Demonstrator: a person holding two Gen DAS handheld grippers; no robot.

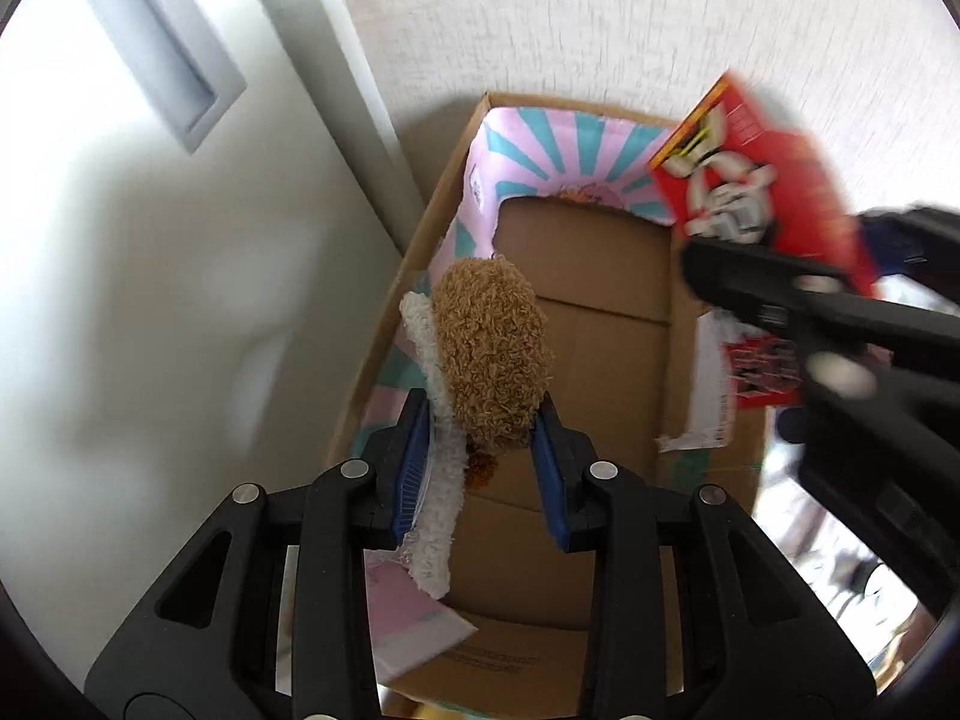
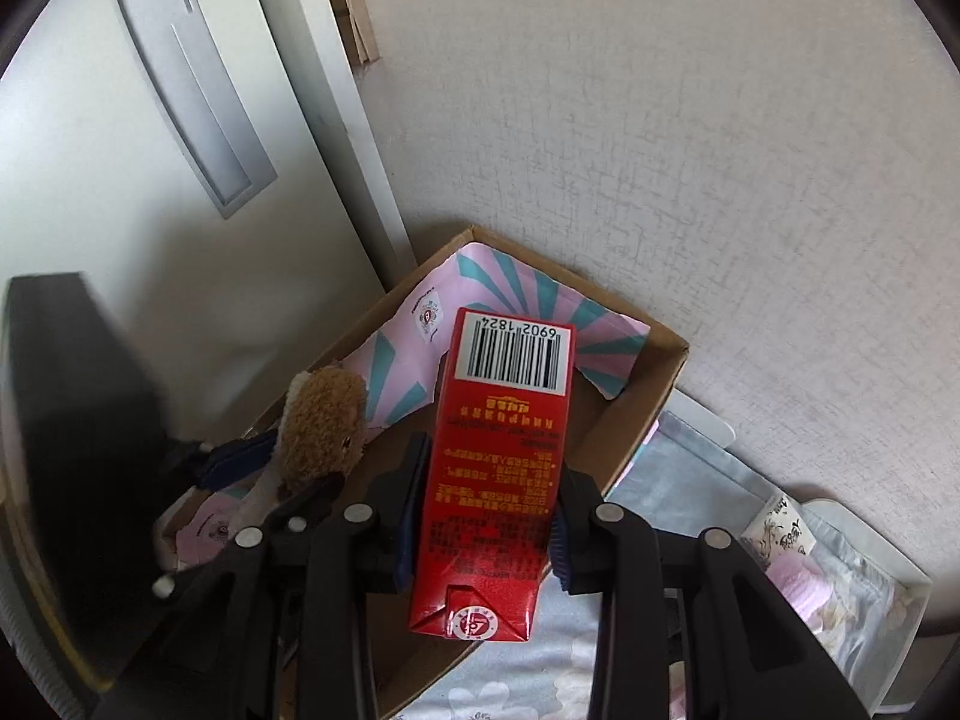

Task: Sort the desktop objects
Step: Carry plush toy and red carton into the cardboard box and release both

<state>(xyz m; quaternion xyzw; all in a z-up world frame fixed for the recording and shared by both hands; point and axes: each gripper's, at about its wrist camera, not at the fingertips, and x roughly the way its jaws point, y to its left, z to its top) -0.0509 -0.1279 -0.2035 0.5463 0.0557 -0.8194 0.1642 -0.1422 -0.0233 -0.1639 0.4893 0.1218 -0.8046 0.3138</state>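
While both claws hang over it, a cardboard box (image 1: 606,324) set against the wall (image 1: 600,18) waits open-topped, a pink and teal striped bag (image 1: 540,144) lining its far end, seemingly the place where sorted things are collected; beside it lies a flowered cloth (image 2: 522,690), though whether that covers a table or a bed cannot be told. Clenched across the narrow sides of a red drink carton (image 2: 498,480), the right claw (image 2: 486,516) carries it barcode-end forward above the box, likely so it can go in lengthwise. Smaller still, a brown and white plush toy (image 1: 486,354) sticks up from the left claw (image 1: 480,474), its blue pads squeezed on the soft lower end, held over the box floor ready for dropping
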